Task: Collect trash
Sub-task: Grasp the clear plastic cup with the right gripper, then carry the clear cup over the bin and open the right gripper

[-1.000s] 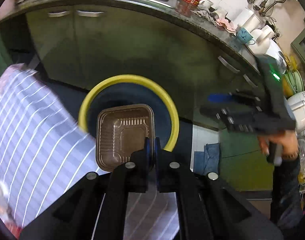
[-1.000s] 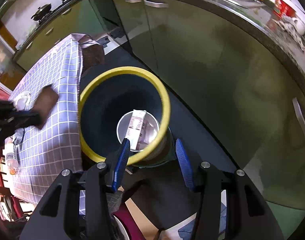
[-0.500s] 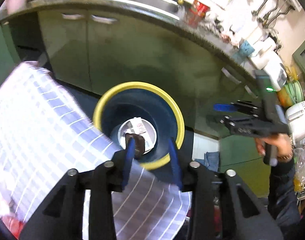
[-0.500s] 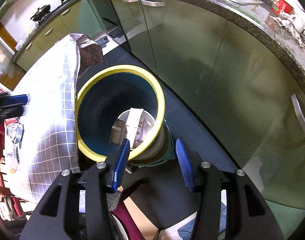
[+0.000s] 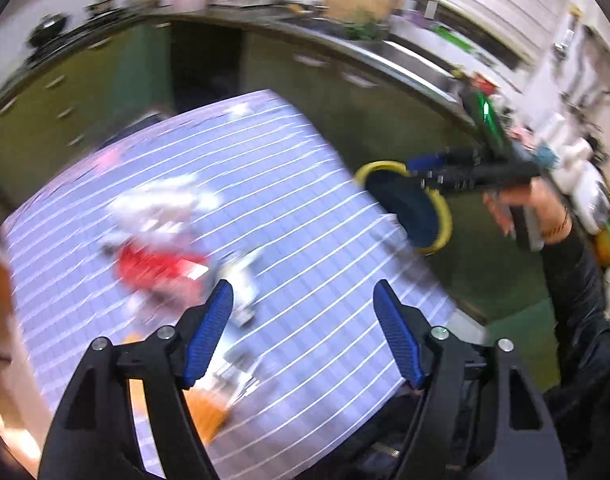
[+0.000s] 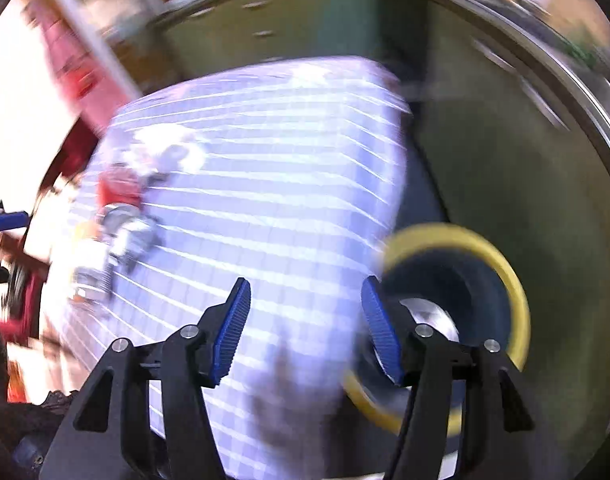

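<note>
Left wrist view shows the left tool (image 5: 303,332) with its two blue pads spread wide apart and nothing between them; its jaws have just been opening. It hangs over a tabletop covered with a purple cloth with white grid lines (image 5: 289,184). On the cloth lies a blurry pile of trash: a red wrapper (image 5: 161,268), some white crumpled paper (image 5: 165,200) behind it, and a small silver and white thing (image 5: 245,280) just beside the red wrapper. What these are exactly is too blurred to tell. Past the far right edge of the tabletop stands a round dark blue bin with a yellow rim (image 5: 415,208), down on the floor. The right tool (image 5: 433,168) is held by a hand (image 5: 525,208) in a black sleeve, above the bin. Right wrist view shows the right tool's (image 6: 305,328) blue pads also spread apart with nothing pinched; its jaws have just been opening too. Under its right pad the bin (image 6: 505,272) shows a shiny silver round thing (image 6: 429,320) inside. The red wrapper (image 6: 119,188) lies on the far left of the cloth (image 6: 273,184).
</note>
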`<state>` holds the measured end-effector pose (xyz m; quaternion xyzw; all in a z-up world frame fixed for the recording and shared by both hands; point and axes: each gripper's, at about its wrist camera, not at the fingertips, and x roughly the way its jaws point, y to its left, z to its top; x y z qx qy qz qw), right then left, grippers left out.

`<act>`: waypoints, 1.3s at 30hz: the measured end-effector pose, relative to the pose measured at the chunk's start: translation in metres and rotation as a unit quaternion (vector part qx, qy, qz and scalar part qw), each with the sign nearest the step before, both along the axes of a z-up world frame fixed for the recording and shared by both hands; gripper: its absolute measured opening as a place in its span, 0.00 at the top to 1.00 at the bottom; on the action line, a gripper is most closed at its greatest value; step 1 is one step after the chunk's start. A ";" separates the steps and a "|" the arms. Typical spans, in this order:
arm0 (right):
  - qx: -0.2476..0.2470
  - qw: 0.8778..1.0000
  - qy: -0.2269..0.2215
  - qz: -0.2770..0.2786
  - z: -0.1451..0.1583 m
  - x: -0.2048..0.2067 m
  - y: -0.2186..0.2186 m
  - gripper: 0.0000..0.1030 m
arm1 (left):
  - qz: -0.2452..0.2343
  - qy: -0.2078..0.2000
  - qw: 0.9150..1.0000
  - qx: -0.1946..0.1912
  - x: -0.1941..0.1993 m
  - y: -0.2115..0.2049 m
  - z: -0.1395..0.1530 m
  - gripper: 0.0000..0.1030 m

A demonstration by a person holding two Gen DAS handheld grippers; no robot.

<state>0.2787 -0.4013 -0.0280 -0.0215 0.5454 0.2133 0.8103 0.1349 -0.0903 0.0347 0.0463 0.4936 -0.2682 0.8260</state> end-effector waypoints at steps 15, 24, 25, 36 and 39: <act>-0.020 0.977 -0.006 0.210 0.017 0.086 0.236 0.32 | 0.055 0.026 0.998 -0.009 -0.030 0.084 -0.025 0.31; 0.155 0.970 0.159 0.098 -0.025 0.092 0.191 0.50 | 0.046 0.028 0.998 -0.023 -0.020 0.099 -0.034 0.31; 0.169 0.966 0.164 0.102 -0.027 0.091 0.194 0.51 | 0.046 0.028 0.998 -0.023 -0.020 0.099 -0.034 0.31; 0.221 0.959 0.155 0.081 -0.043 0.096 0.221 0.94 | 0.054 0.026 0.998 -0.014 -0.028 0.103 -0.031 0.30; 0.233 0.959 0.135 0.094 -0.026 0.090 0.215 0.94 | 0.055 0.027 0.998 -0.011 -0.027 0.103 -0.031 0.30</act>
